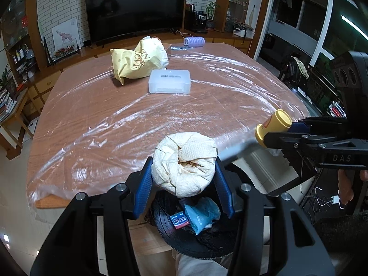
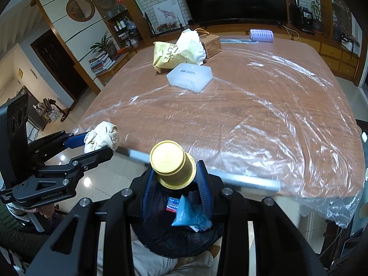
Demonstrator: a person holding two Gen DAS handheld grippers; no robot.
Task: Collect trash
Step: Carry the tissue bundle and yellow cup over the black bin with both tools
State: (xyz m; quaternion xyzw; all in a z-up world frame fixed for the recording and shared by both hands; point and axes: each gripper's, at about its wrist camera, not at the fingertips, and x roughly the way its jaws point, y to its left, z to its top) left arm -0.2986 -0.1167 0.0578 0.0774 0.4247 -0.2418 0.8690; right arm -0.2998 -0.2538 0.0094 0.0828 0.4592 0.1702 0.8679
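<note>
My left gripper (image 1: 184, 172) is shut on a crumpled ball of white paper towel (image 1: 184, 161), held above a black-lined trash bin (image 1: 191, 241) below the table's near edge. The bin holds a blue wrapper (image 1: 200, 214) and a small red-and-blue packet (image 1: 180, 220). My right gripper (image 2: 176, 179) is shut on a yellow paper cup (image 2: 172, 163), bottom facing the camera, also over the bin (image 2: 174, 237). The right gripper and cup (image 1: 273, 126) show at the right of the left wrist view. The left gripper with the towel (image 2: 101, 135) shows at the left of the right wrist view.
A wooden table under clear plastic film (image 1: 161, 115) carries a yellow bag (image 1: 138, 59), a translucent plastic box (image 1: 170, 81), a brown cardboard box (image 2: 211, 44) and a purple roll (image 1: 194, 41) at the far edge. A TV (image 1: 135, 9) stands behind.
</note>
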